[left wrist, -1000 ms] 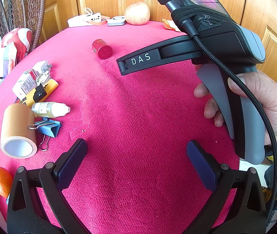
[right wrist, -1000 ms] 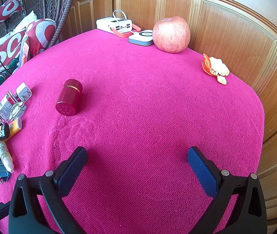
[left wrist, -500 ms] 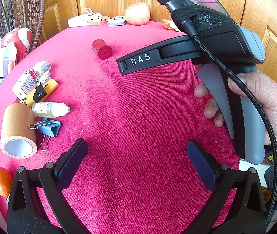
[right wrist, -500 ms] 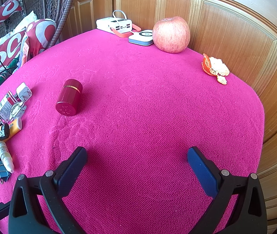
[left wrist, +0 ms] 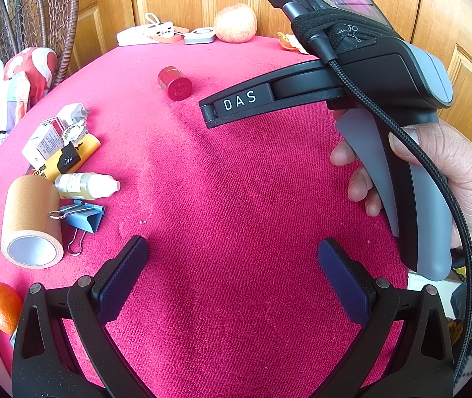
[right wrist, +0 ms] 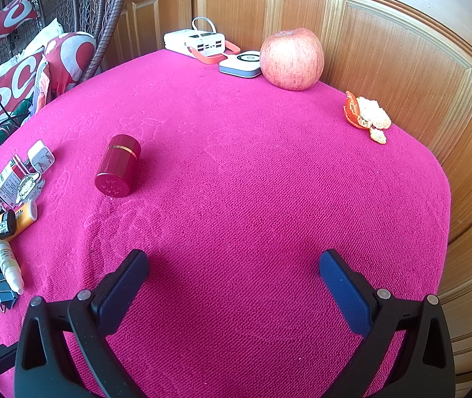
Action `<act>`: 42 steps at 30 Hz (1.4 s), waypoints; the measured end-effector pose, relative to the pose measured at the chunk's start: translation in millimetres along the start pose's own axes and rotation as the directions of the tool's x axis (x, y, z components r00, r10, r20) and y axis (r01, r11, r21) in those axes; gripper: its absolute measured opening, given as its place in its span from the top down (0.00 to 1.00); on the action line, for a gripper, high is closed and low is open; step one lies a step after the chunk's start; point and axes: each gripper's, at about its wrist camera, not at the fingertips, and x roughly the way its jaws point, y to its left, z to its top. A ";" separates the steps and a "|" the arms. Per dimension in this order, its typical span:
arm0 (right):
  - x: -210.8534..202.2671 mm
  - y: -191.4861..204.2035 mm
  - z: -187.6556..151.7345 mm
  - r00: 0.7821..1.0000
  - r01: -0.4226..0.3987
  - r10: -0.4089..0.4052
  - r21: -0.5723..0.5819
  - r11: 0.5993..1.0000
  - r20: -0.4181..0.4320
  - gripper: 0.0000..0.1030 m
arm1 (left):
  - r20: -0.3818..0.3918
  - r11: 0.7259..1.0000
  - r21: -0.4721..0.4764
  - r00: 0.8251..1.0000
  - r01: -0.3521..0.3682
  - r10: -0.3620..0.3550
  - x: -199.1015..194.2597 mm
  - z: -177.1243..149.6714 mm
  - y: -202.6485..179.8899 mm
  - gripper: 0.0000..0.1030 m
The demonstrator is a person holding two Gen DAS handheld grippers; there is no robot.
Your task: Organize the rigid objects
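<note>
Left wrist view has my left gripper (left wrist: 232, 265) spread wide over bare pink tablecloth (left wrist: 236, 199), gripping nothing. Clutter sits at the left edge: tape roll (left wrist: 32, 224), blue binder clip (left wrist: 85, 217), dropper bottle (left wrist: 85, 185), small carton (left wrist: 45, 142). The red canister (left wrist: 174, 83) lies on its side, upper middle. Right gripper (right wrist: 234, 282) is also released and empty; a hand (left wrist: 444, 179) holds its handle at right. An apple (right wrist: 291, 59) is top center in its view.
</note>
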 end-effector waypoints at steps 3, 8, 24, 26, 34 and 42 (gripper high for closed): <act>-0.1 -0.1 0.3 1.000 0.000 0.000 0.000 1.000 0.000 0.00 | 0.019 0.997 -0.055 0.999 -0.046 0.047 -10.4 -6.1 1.5 0.00; -0.3 -0.2 0.3 1.000 0.000 0.000 0.000 1.000 -0.001 0.00 | 0.161 0.981 -0.170 0.979 -0.097 0.124 -75.1 -30.0 18.6 0.00; -0.3 -0.3 0.6 1.000 0.001 -0.001 -0.001 1.000 -0.001 0.00 | -0.023 0.793 -0.426 0.881 -0.436 0.472 -119.2 -85.1 95.6 0.00; -0.3 -0.2 0.7 1.000 0.000 0.000 -0.001 1.000 -0.001 0.00 | -0.040 0.793 -0.421 0.882 -0.440 0.469 -114.4 -85.3 95.2 0.00; -0.3 -0.2 0.7 1.000 0.000 0.000 0.000 1.000 -0.001 0.00 | -0.075 0.816 -0.425 0.914 -0.391 0.399 -95.5 -87.9 95.3 0.00; -0.3 -0.3 0.6 1.000 0.000 0.000 0.000 1.000 -0.001 0.00 | -0.079 0.841 -0.436 0.944 -0.320 0.319 -81.7 -90.9 91.6 0.06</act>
